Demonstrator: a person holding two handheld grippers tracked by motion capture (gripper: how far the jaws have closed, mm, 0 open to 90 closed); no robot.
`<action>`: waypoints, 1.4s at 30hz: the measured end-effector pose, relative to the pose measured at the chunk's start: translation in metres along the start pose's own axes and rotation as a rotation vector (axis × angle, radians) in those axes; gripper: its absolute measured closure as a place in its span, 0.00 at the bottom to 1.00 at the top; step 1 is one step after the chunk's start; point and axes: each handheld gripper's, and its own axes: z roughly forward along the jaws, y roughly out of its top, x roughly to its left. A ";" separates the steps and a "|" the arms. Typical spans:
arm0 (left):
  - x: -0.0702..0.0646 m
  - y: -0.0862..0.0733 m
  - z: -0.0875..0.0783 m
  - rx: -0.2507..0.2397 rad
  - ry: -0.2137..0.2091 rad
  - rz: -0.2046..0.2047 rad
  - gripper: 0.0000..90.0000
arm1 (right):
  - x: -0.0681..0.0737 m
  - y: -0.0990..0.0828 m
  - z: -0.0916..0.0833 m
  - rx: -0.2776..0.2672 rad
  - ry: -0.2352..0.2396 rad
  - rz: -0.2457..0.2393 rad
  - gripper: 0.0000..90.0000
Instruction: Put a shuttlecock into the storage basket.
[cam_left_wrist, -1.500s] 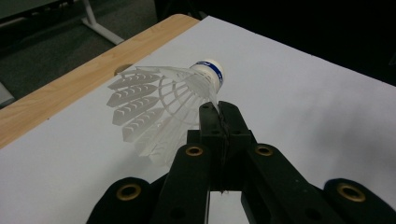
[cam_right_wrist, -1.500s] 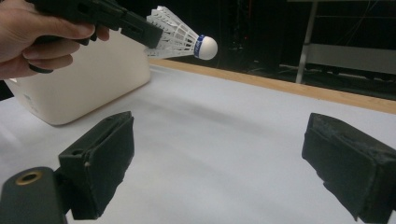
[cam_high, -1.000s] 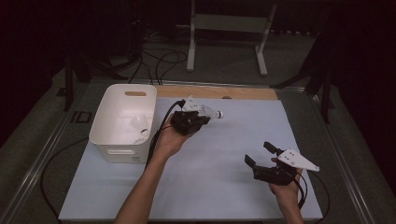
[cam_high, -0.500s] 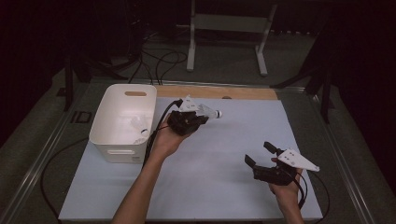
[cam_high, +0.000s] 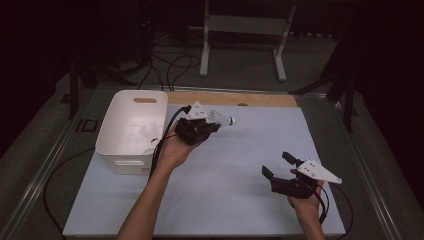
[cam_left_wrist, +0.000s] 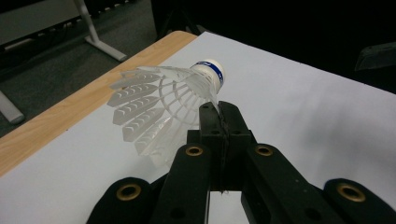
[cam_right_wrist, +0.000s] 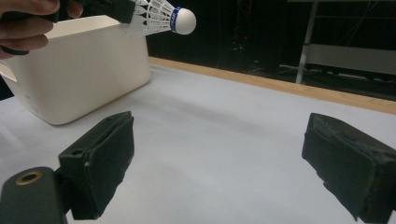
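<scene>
A white shuttlecock (cam_left_wrist: 163, 98) with a blue band round its cork is pinched by the edge of its skirt in my left gripper (cam_left_wrist: 218, 109), whose jaws are shut on it. In the high view that left gripper (cam_high: 212, 124) is held in the air just right of the white bin (cam_high: 131, 131), with the shuttlecock (cam_high: 221, 119) pointing right. The right gripper view has the same shuttlecock (cam_right_wrist: 161, 17) at its top left, above the bin (cam_right_wrist: 74, 70). My right gripper (cam_high: 278, 165) stays low over the mat at the front right, jaws wide open, nothing between them.
A pale blue mat (cam_high: 225, 170) covers the table, with a wooden strip (cam_high: 235, 99) along its far edge. Something pale lies inside the bin. A white metal stand (cam_high: 245, 30) and cables sit on the floor beyond the table.
My left gripper and the shuttlecock have shifted very slightly; the right gripper has kept still.
</scene>
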 end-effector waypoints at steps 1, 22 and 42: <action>0.000 0.000 -0.001 0.002 0.000 0.004 1.00 | 0.000 0.000 0.000 0.000 0.001 0.001 0.10; 0.003 0.000 -0.015 -0.009 0.016 0.010 1.00 | 0.000 0.000 0.000 0.002 0.001 0.003 0.10; 0.007 -0.001 -0.029 -0.024 0.031 0.011 1.00 | 0.000 0.000 0.001 0.002 0.000 0.002 0.10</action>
